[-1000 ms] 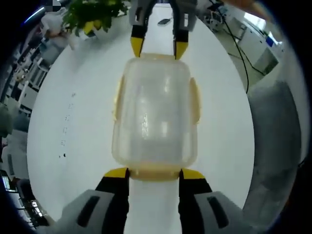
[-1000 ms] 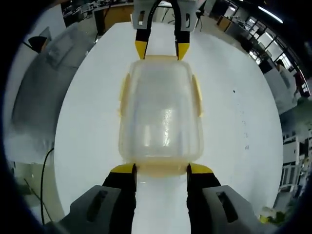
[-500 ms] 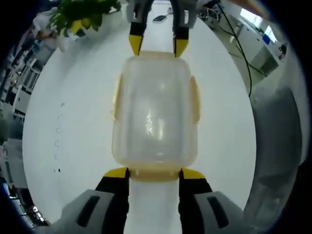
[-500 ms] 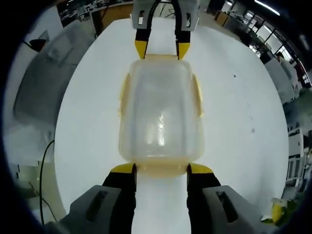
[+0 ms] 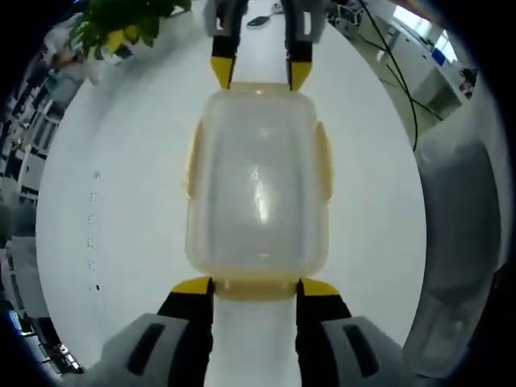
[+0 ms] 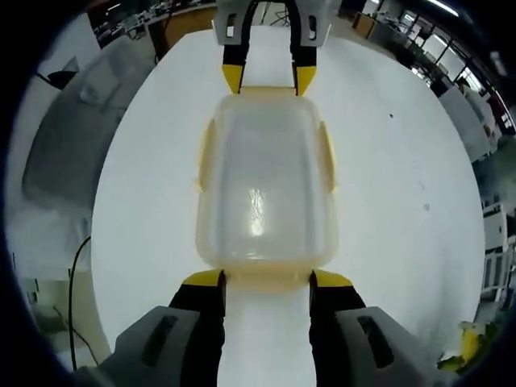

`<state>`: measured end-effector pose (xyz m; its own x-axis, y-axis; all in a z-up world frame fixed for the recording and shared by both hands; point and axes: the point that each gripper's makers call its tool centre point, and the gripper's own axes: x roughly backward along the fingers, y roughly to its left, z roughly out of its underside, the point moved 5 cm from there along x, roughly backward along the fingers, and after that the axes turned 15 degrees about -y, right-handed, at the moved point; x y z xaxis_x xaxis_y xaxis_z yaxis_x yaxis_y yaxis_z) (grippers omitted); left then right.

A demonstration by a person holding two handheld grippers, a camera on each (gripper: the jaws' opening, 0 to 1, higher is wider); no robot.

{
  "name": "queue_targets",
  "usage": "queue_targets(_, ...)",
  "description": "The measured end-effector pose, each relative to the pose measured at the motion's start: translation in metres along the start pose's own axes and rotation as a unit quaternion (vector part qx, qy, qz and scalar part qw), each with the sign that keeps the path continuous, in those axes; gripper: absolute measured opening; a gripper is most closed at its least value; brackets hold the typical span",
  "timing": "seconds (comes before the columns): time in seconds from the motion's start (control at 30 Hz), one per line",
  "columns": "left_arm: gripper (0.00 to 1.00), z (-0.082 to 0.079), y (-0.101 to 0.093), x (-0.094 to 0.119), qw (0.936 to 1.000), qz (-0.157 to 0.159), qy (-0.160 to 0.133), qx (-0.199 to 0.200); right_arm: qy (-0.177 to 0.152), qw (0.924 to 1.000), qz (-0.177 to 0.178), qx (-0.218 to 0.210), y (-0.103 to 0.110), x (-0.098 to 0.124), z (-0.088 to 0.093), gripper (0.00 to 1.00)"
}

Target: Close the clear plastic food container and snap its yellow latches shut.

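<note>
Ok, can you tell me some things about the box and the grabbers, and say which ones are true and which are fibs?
1. The clear container sits on a white table. True.
2. Its lid is off. False: the lid is on it.
3. One hand-held gripper is at each short end of it. True; the other faces it.
4. The latches are red. False: yellow.
5. A green plant is on the table. True.
</note>
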<state>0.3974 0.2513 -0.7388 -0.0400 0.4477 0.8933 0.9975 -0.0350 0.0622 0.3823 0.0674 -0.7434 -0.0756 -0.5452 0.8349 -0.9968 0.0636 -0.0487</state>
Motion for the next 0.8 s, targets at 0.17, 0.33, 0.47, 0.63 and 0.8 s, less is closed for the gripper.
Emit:
queue_targets(0.17,0.35,0.0003,0.0016,-0.0006,1.0,0.003,0.004,-0.006,0.0,1.0,-0.003,-0.006,-0.0015,-0.0018,0.0018,0.37)
queue_targets(0.33,0.35,0.0011,0.0026,-0.0053,0.9995,0.005,0.021,-0.025,0.006,0.9999,-0.008,-0.007,-0.0014,-0.0028,0.0037,0.37)
queue_targets(0.47,0.35,0.0024,0.0037,-0.0049,0.9994,0.005,0.022,-0.026,0.008,0.9999,-0.009,-0.009,-0.0019,-0.0035,0.0036,0.37)
queue_targets(0.63,0.36,0.0029,0.0036,-0.0059,0.9996,0.003,0.02,-0.021,0.014,0.9999,-0.008,-0.004,-0.0018,-0.0042,0.0034,0.38)
queue_targets(0.8,0.36,0.0037,0.0047,-0.0072,0.9996,0.002,0.021,-0.02,0.012,0.9999,-0.009,-0.004,-0.0014,-0.0044,0.0042,0.38)
